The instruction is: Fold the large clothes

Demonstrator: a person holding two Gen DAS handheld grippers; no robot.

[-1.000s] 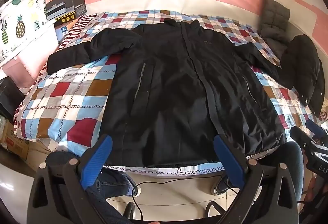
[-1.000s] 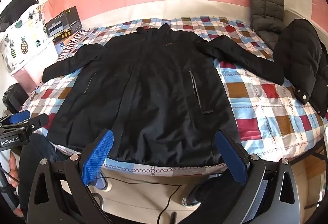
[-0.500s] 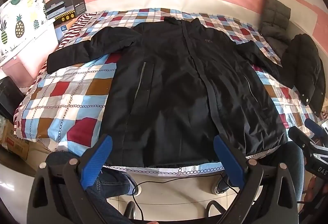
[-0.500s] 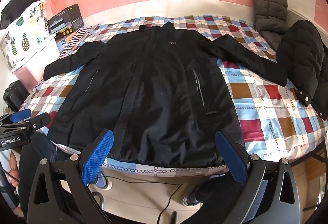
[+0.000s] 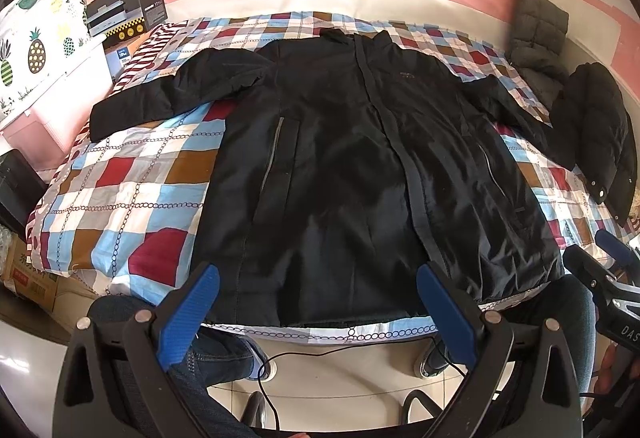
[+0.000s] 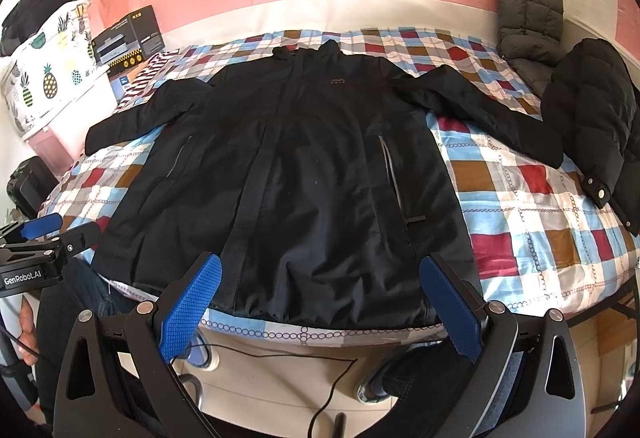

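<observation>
A large black jacket point(image 5: 352, 165) point(image 6: 312, 181) lies spread flat, front up, on a bed with a checked quilt point(image 5: 132, 181) point(image 6: 532, 205). Both sleeves are stretched out to the sides, and the hem reaches the bed's near edge. My left gripper point(image 5: 318, 302) hovers open above the floor just short of the hem, holding nothing. My right gripper point(image 6: 320, 298) is likewise open and empty in front of the hem. The right gripper's tips point(image 5: 600, 258) show at the right edge of the left wrist view; the left gripper point(image 6: 48, 234) shows at the left edge of the right wrist view.
A second black puffy coat point(image 6: 592, 125) lies at the bed's right edge beside a grey folded cushion point(image 6: 528, 17). Boxes point(image 5: 128, 7) and a pineapple-print cloth point(image 5: 36, 49) stand left. A person's legs and shoes point(image 5: 256, 358) and a black cable point(image 6: 304, 354) are on the floor below.
Both grippers have crept slightly, so the jacket sits a touch differently in each view. Nothing was gripped; the jacket has not moved.
</observation>
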